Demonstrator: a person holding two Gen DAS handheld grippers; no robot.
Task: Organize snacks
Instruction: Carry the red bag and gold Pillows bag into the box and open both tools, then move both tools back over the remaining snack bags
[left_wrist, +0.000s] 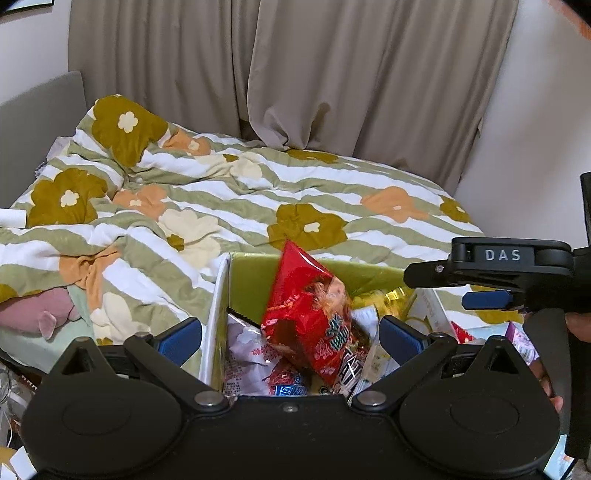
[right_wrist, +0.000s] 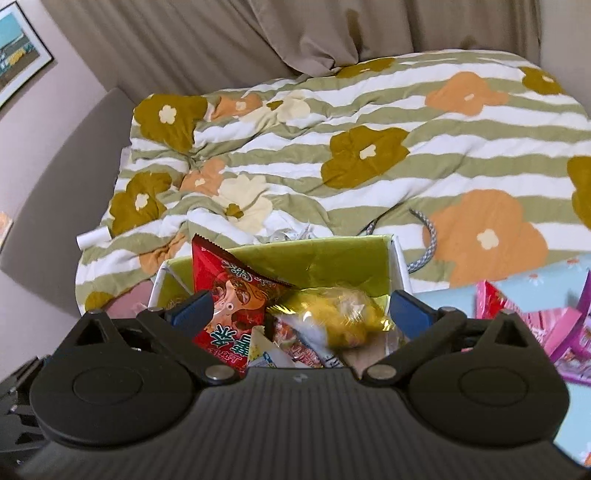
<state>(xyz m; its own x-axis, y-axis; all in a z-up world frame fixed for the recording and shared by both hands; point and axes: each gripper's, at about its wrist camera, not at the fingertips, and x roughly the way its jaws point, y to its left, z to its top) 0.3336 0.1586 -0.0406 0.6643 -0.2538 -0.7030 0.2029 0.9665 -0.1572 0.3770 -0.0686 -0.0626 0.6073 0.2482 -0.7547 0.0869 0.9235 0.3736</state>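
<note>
A white box with a green lining (left_wrist: 251, 280) (right_wrist: 332, 258) stands at the edge of the bed and holds several snack packets. A red snack bag (left_wrist: 310, 314) (right_wrist: 229, 295) stands upright in it. A yellow packet (right_wrist: 343, 317) lies blurred beside it, between my right gripper's fingers. My left gripper (left_wrist: 291, 336) is open above the box, its blue pads apart on either side of the red bag, not touching it. My right gripper (right_wrist: 299, 310) is open above the box; it shows from the side in the left wrist view (left_wrist: 491, 288).
A bed with a flowered, striped quilt (left_wrist: 258, 192) (right_wrist: 369, 155) lies behind the box, with beige curtains (left_wrist: 295, 74) beyond. Pink snack packets (right_wrist: 535, 325) lie on a light blue surface to the right. A grey braided cord (right_wrist: 428, 240) lies on the quilt. A pink cushion (left_wrist: 37, 310) is at left.
</note>
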